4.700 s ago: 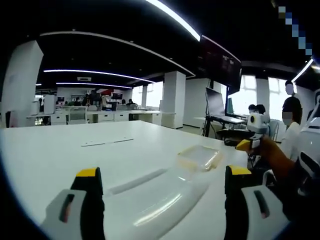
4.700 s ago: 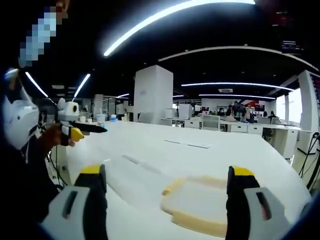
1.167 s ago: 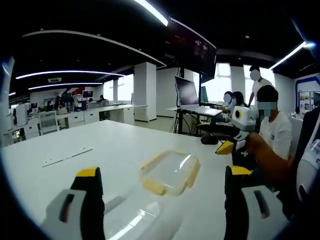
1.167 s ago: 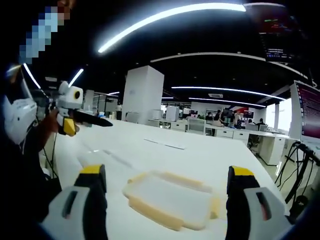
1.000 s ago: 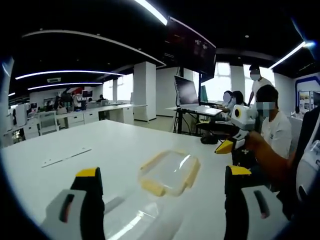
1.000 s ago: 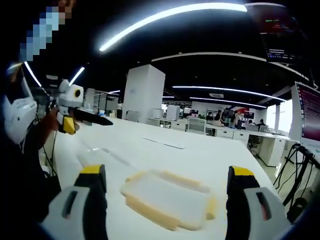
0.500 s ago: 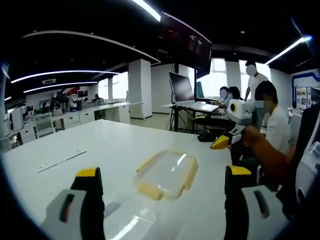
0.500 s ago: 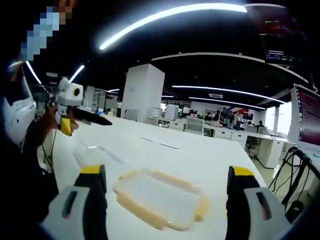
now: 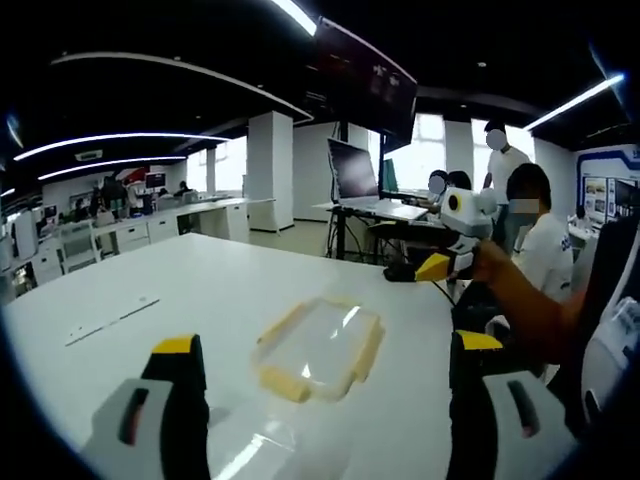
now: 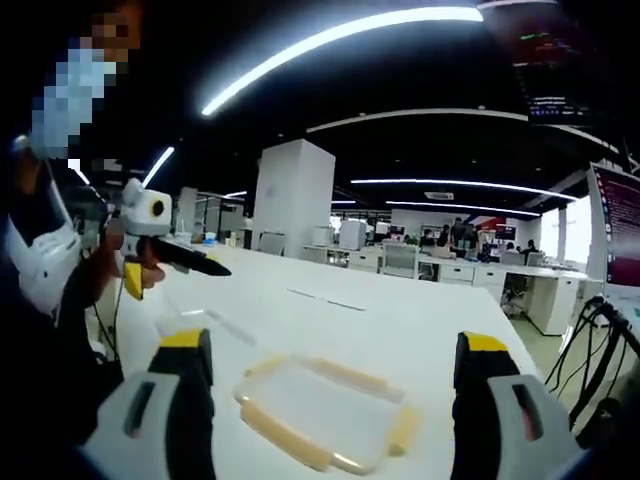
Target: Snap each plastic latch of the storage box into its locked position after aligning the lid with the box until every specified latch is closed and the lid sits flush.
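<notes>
The box (image 9: 318, 348) (image 10: 322, 412), clear with yellow latches, is seen lying flat on the white table (image 9: 200, 290) (image 10: 420, 330). The left gripper (image 9: 325, 385) and the right gripper (image 10: 325, 385) are both held wide apart above it, nothing being gripped.

Each handheld tool has two chunky grey jaws with black inner faces, yellow tips and a dark red slot: the left tool (image 9: 320, 350) and the right tool (image 10: 325, 350); the person's sleeve (image 10: 40, 255) is white over a dark garment
</notes>
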`<state>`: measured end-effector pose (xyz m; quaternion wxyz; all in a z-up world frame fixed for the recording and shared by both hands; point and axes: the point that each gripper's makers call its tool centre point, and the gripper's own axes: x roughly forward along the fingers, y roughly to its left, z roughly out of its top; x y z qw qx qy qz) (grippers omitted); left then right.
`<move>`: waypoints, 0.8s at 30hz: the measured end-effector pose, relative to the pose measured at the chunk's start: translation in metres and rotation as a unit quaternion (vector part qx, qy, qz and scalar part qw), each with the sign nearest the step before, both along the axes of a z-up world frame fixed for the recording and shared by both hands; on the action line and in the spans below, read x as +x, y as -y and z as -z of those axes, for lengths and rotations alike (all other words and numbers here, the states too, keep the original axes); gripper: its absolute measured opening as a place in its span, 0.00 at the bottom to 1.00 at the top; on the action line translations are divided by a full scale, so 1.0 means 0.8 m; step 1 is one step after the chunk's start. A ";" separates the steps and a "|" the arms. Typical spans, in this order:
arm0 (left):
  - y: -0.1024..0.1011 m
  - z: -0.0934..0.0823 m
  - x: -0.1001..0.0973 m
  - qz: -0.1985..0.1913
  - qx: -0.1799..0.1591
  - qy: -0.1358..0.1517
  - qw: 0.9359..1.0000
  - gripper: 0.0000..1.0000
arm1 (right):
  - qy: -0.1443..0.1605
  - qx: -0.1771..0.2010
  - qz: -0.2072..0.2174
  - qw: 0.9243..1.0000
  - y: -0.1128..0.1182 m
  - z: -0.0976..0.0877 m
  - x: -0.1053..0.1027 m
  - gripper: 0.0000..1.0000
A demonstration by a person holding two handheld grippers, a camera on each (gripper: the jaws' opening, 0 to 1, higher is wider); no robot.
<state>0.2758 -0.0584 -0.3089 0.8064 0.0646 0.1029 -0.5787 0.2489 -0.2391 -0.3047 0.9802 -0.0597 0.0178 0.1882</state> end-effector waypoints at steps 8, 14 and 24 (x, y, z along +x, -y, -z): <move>-0.003 -0.011 0.016 -0.014 -0.007 0.013 1.000 1.00 | 0.005 0.005 0.007 1.000 0.012 -0.011 -0.003 1.00; 0.000 -0.018 0.015 -0.008 -0.005 0.023 1.000 1.00 | 0.008 0.002 0.009 1.000 0.017 -0.016 -0.003 1.00; 0.003 -0.038 0.013 -0.005 -0.008 0.055 0.998 1.00 | 0.023 -0.018 0.003 1.000 0.017 -0.030 -0.006 1.00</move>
